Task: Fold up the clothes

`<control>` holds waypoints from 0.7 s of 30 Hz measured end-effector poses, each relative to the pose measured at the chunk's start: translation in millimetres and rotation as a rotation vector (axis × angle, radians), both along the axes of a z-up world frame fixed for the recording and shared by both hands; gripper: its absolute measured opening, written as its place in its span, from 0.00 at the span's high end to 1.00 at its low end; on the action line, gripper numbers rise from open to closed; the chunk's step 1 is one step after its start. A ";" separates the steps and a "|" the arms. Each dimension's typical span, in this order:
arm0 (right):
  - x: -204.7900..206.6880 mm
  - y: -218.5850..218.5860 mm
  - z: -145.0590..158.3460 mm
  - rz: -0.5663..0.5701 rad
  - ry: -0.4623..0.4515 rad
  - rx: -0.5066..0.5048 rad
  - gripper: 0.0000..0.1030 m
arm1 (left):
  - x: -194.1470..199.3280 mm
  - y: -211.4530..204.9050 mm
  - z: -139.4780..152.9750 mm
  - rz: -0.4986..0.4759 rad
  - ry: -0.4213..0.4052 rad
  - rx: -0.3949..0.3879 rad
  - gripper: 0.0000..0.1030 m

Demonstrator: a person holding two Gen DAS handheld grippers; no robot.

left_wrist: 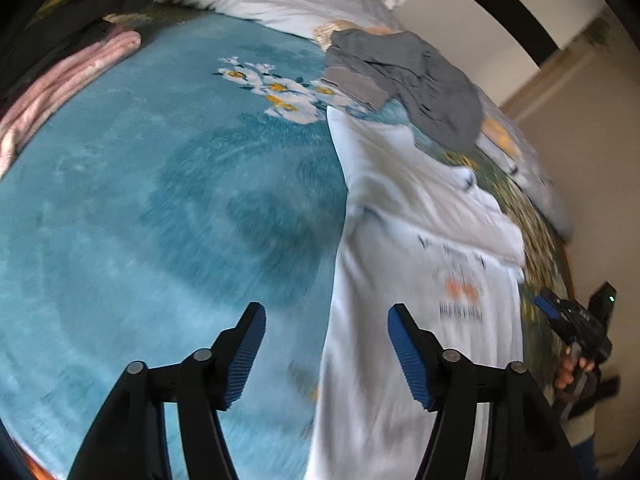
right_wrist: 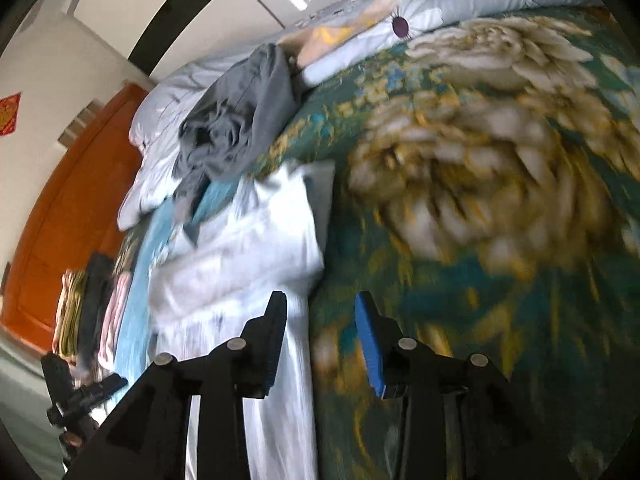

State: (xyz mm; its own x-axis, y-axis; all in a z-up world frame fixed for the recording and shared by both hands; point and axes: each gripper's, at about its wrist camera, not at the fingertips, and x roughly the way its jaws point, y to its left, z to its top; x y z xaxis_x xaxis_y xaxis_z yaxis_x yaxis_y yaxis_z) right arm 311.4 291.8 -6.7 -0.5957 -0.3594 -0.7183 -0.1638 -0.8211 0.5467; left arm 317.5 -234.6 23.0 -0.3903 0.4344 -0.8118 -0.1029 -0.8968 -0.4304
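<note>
Left wrist cam first: the left gripper hangs over the bed with its jaws spread wide and nothing between them. Its left blue pad sits over the teal blanket, the right one over the white t-shirt, so the gap straddles the shirt's left edge. The shirt lies along the right side of the bed, print side up, with an orange and dark graphic that's too blurry to read, and one sleeve is folded in over the chest. Past its far end there's a crumpled grey garment, partly on the blanket's white flower print. Off to the far left a pink folded piece sits with darker clothes stacked behind it. At the right edge you can see the right gripper held in a hand, off the side of the bed.

Right wrist cam: the right gripper is also wide open and empty, and its gap spans the white t-shirt's edge and the green floral bedspread. The grey garment is bunched beyond the shirt, against a pale duvet. Lower left, the left gripper shows near a stack of folded clothes, in front of an orange door. Everything is pretty motion-blurred.
</note>
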 end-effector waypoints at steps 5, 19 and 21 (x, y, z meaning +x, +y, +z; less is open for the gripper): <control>61.0 -7.0 -2.0 0.024 -0.022 -0.049 0.65 | 50.0 -26.2 1.9 -0.033 0.005 0.049 0.29; 145.3 -62.6 -21.2 0.147 -0.124 -0.041 0.64 | 107.3 -23.9 -32.6 -0.061 -0.055 0.162 0.29; 148.6 -65.2 -23.3 0.156 -0.127 -0.051 0.64 | 106.3 -21.2 -38.3 -0.054 -0.065 0.181 0.30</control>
